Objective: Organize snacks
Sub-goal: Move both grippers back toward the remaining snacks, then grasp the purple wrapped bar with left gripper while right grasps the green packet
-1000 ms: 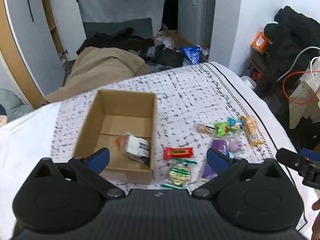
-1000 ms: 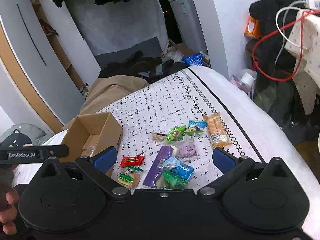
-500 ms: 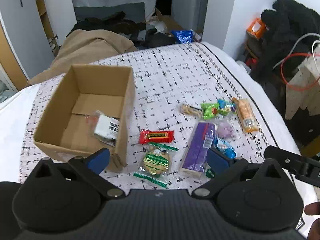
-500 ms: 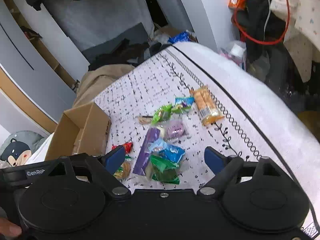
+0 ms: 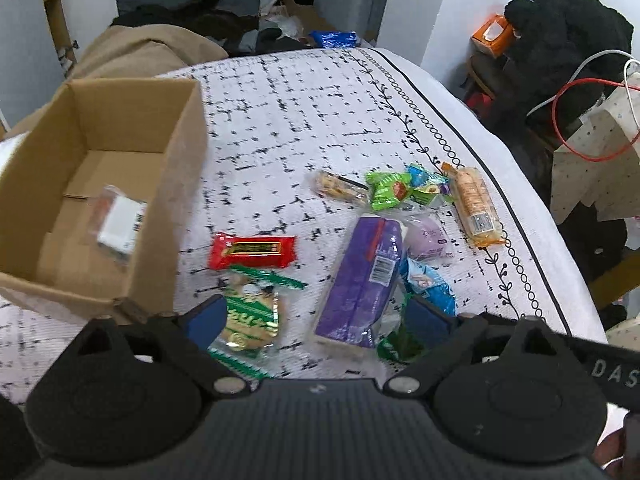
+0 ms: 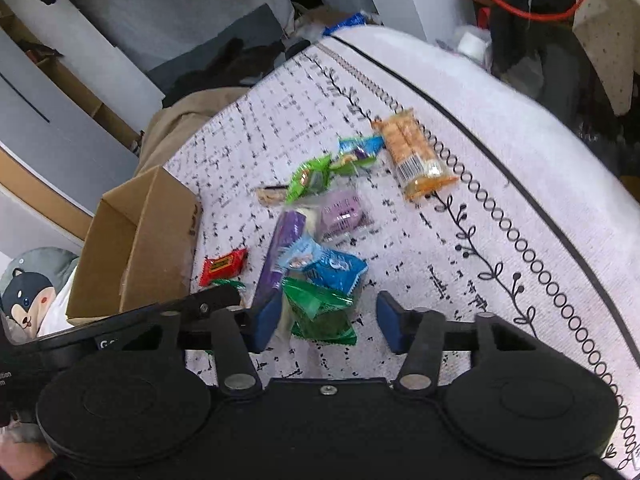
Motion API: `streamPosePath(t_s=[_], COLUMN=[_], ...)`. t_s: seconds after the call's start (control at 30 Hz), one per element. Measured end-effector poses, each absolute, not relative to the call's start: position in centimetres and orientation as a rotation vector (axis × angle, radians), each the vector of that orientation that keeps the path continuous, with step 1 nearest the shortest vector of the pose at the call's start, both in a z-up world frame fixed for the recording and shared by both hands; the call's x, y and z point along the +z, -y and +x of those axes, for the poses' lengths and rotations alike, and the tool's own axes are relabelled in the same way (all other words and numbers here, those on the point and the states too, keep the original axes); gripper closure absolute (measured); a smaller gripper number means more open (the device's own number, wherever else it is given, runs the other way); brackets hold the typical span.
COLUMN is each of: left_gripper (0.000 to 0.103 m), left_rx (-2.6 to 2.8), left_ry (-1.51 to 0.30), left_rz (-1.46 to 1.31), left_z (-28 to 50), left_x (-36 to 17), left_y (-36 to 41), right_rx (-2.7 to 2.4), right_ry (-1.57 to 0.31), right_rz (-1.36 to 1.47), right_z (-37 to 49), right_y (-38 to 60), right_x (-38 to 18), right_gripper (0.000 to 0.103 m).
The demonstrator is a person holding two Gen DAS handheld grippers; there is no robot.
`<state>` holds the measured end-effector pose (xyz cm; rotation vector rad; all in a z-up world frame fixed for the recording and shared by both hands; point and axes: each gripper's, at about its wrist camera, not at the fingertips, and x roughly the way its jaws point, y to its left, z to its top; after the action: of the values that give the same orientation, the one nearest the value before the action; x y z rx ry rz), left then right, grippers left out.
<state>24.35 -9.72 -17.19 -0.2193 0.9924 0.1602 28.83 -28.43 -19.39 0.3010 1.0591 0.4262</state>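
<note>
**A:** Snacks (image 5: 360,236) lie scattered on the patterned cloth (image 5: 280,120), with the cardboard box (image 5: 172,184) at nine o'clock of the pile and one clear-wrapped packet (image 5: 118,224) already inside it. Both grippers come in low, both spread wide and holding nothing.

**B:** Right gripper (image 6: 326,322) has its jaws either side of the green packet (image 6: 320,312). That looks like the pick.

**A:** I'd say so. The blue packet (image 6: 332,266) sits touching it at twelve o'clock and the purple bar (image 6: 282,256) runs just beside the left pad, so it wants to close squarely on the green one alone, low on the wrapper, or it drags a neighbour along.

**B:** And the left gripper (image 5: 316,320)?

**A:** It hangs over the near end of the pile, gold-and-green packet (image 5: 250,316) by one pad, purple bar between the pads. Best it picks one and keeps clear of the right gripper, they're nearly touching down there.

**B:** Anything we can't see?

**A:** Plenty. The near edge of the green packet hides under the gripper body, the labels are too blurred to read, and the box floor is out of sight from the right wrist.
</note>
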Motion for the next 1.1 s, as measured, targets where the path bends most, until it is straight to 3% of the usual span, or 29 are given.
streamPosePath(t_s=[0.13, 0.23, 0.5, 0.73, 0.9, 1.1], left_gripper=[0.019, 0.029, 0.037, 0.056, 0.059, 0.062], left_rx=[0.129, 0.114, 0.070, 0.076, 0.069, 0.080], left_ry=[-1.019, -1.041, -1.115, -1.149, -1.139, -1.120], left_rz=[-0.256, -0.280, -0.318, -0.369, -0.356, -0.353], left_z=[25.4, 26.1, 27.7, 28.1, 28.0, 27.5], left_x=[-18.5, -19.5, -21.8, -22.7, -21.9, -20.6], left_y=[9.7, 9.5, 9.4, 8.8, 8.6, 8.2], right_rx=[0.434, 0.461, 0.507, 0.528, 0.552, 0.569], right_ry=[-1.098, -1.120, -1.161, -1.169, -1.177, -1.155], right_rz=[0.299, 0.263, 0.224, 0.187, 0.185, 0.164], right_z=[29.5, 29.7, 30.3, 31.0, 31.3, 31.2], right_y=[28.2, 27.5, 26.0, 24.7, 23.8, 23.5], right_x=[-20.4, -21.1, -22.5, -23.4, -23.9, -23.5], right_gripper=[0.063, 0.063, 0.063, 0.063, 0.064, 0.075])
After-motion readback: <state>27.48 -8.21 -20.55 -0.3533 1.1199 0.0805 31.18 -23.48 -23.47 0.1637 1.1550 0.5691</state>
